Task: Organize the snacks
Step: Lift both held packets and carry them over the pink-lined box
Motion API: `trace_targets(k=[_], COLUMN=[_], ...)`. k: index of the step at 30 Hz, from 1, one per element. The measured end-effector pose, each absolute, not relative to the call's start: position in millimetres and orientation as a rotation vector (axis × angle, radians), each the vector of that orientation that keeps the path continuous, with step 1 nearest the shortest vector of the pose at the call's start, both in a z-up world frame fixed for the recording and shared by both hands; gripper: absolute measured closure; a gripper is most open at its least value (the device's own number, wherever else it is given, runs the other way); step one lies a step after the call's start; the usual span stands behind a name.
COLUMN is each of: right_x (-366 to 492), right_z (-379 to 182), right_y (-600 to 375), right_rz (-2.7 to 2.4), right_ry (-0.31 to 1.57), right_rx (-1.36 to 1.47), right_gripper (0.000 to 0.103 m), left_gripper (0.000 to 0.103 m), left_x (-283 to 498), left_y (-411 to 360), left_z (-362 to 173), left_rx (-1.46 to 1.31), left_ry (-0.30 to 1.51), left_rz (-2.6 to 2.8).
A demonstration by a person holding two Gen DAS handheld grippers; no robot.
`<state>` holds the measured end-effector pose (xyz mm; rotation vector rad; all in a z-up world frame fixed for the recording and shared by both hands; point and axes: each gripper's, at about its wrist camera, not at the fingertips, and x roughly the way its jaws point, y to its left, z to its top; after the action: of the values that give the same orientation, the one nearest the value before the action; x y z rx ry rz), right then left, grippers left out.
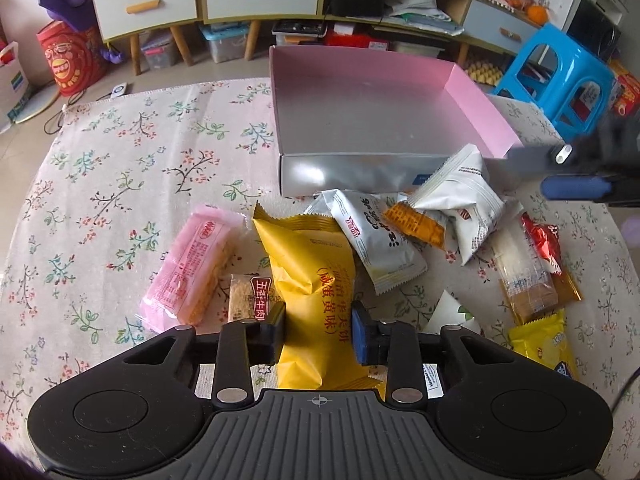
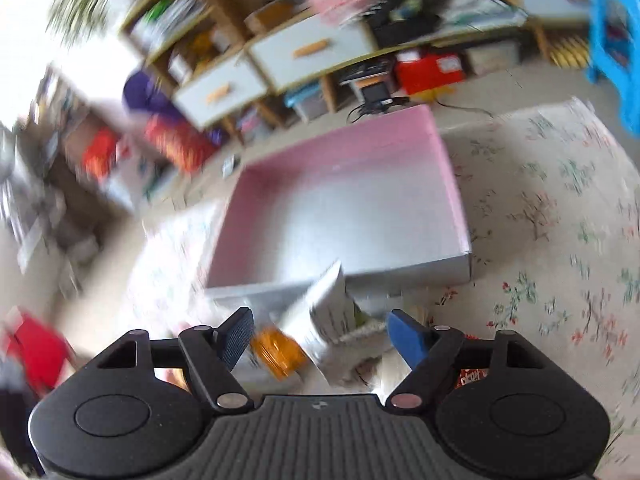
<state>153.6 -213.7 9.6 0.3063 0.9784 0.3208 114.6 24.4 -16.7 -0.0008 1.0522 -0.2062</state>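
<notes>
The left gripper point(image 1: 318, 324) was seen set astride the yellow snack packet point(image 1: 310, 280), w/ both pads point(image 1: 362, 334) at the packet's sides; whether it was truly clamped or just touched could not be told. The packet was lying on the floral tabletop point(image 1: 120, 184), just in front of the pink-lined box point(image 1: 472, 92), which was empty. The right gripper point(image 2: 320, 338) was held wide open above a white packet point(image 2: 326, 312) and an orange packet point(image 2: 276, 352) near the box's front wall; that view was badly blurred, so detail was lost. Risks judged from here: the puffy foil packet could be squeezed out sideways if gripped too near its edge; the pink packet point(image 1: 192, 264) beside it might be dragged along; the white packet leaning on the box could be knocked over by the right gripper; contents could be crushed if too much force were applied
</notes>
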Motion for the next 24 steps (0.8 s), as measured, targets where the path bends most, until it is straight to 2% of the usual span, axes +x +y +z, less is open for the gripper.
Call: trace_targets(k=[8, 10, 12, 18, 24], right_x=[159.3, 158.2, 160.5, 153.4, 148.6], right_z=[-9.9, -15.1, -21.9, -22.4, -5.6], right_y=[-177.2, -174.9, -176.2, -180.5, -193.4], right_rz=[0.333, 0.314, 0.308, 0.301, 0.314], right_ry=[0.967, 0.962, 0.986, 0.950, 0.931], right_rx=[0.054, 0.014, 0.013, -0.007, 0.097], right_gripper=[0.039, 0.048, 0.066, 0.078, 0.081], left_gripper=[0.074, 0.074, 0.074, 0.074, 0.074], left_x=[111.5, 111.5, 110.8, 107.2, 101.6], left_y=[24.7, 24.4, 24.5, 28.8, 41.1], left_z=[-17.8, -18.0, -17.1, -6.5, 9.1], left_rx=[-0.003, -0.005, -0.005, -0.015, -0.055], left_ry=[1.041, 1.039, 1.033, 0.999, 0.951], left_rz=[-0.197, -0.194, -0.190, -0.190, -0.183])
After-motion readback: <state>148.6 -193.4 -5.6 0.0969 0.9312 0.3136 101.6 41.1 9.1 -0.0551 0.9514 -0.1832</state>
